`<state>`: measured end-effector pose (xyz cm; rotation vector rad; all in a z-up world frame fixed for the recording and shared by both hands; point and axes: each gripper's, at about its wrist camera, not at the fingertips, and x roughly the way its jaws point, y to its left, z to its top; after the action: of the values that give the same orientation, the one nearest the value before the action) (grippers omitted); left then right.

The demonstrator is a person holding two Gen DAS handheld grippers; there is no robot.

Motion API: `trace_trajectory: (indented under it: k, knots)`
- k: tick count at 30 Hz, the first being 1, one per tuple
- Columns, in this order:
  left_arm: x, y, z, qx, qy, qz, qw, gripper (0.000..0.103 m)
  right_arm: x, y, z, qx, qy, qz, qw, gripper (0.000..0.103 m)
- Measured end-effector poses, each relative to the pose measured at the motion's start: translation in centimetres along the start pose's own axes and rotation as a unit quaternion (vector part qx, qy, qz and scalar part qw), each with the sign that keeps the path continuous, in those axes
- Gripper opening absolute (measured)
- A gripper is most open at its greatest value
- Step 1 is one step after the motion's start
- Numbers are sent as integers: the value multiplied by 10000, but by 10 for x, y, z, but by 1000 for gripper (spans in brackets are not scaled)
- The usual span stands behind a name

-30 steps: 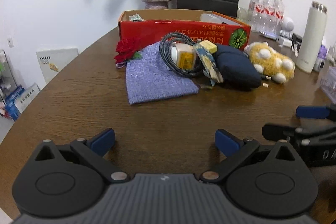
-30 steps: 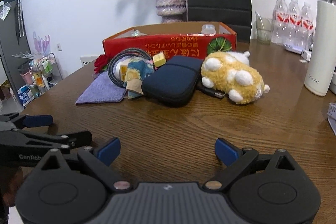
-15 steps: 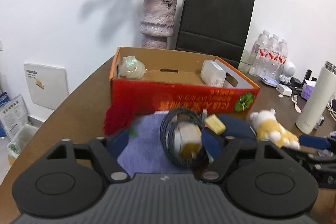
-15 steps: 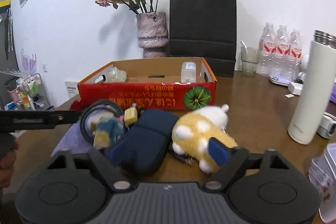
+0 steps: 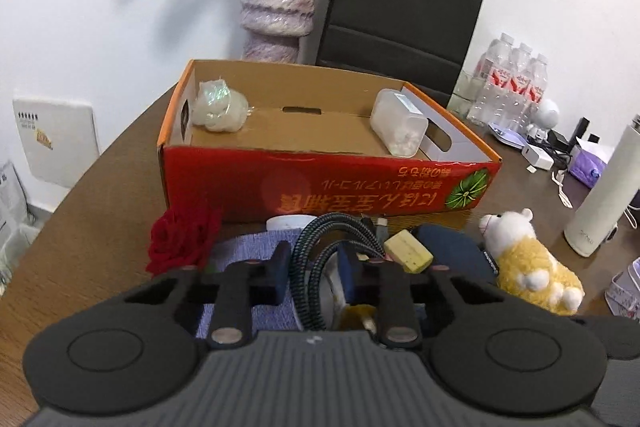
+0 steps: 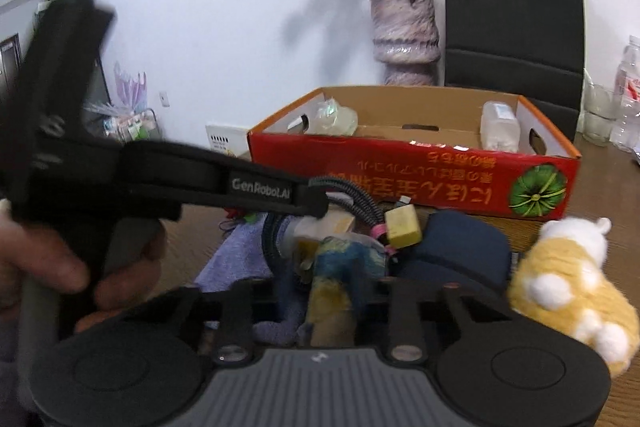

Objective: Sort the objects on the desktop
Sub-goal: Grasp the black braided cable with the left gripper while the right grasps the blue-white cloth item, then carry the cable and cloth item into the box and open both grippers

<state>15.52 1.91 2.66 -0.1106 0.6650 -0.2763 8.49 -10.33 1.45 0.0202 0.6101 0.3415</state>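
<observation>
The red-and-orange cardboard box [image 5: 320,183] sits on the round brown wooden surface [image 5: 92,211], and everything else reads off it. Inside, a crumpled clear plastic bundle [image 5: 218,105] lies in the far left corner and a clear plastic tub [image 5: 398,123] leans in the right corner. Just in front of the box lies the heap: a red fabric rose [image 5: 182,243] at its left, a lilac woven cloth [image 5: 248,247] beneath, a coiled black braided cable [image 5: 320,259], a pale yellow eraser-like block [image 5: 408,251], a navy soft pouch [image 5: 456,255] and a yellow-and-white plush toy [image 5: 532,267] off to the right.

The left tool [image 5: 312,267] has its blue-padded fingers narrowed around the cable coil; whether they truly pinch it is hard to make out, since the coil hides the contact. The right tool [image 6: 328,297] has drawn in around a blurred blue-and-yellow patterned item [image 6: 340,263] in front of the box, its fingertips largely hidden behind that item. The pouch is partly covered by both tool bodies, and the plush is cut by the right view's edge.
</observation>
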Motion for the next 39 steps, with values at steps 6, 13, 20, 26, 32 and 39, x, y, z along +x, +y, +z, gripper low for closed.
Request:
trace_trajectory:
  k: [6,13,20,26,32,39]
  knots:
    - [-22,-2,5,-109,-253,-218,9994,14,-16,-3,-2,302,-165,-378,9987,1]
    - [-55,-19,16,43,-619,-295,9976,11,-57,-20,1,709,-646,-881,9915,0]
    - [-125,-30,14,-54,-1181,-751,9901,11,-90,-28,-6,762,-810,-830,9903,5]
    - [-163,0,-29,-725,-737,-1127,9882,11,-102,-14,-16,599,-787,-651,9930,14]
    - [-141,30,-88,-989,54,-299,9946,16,-77,8,-15,40,-507,-480,9976,33]
    - [-117,27,-102,-433,323,313,9981,22,24,40,-3,-1404,495,-1088,9829,32]
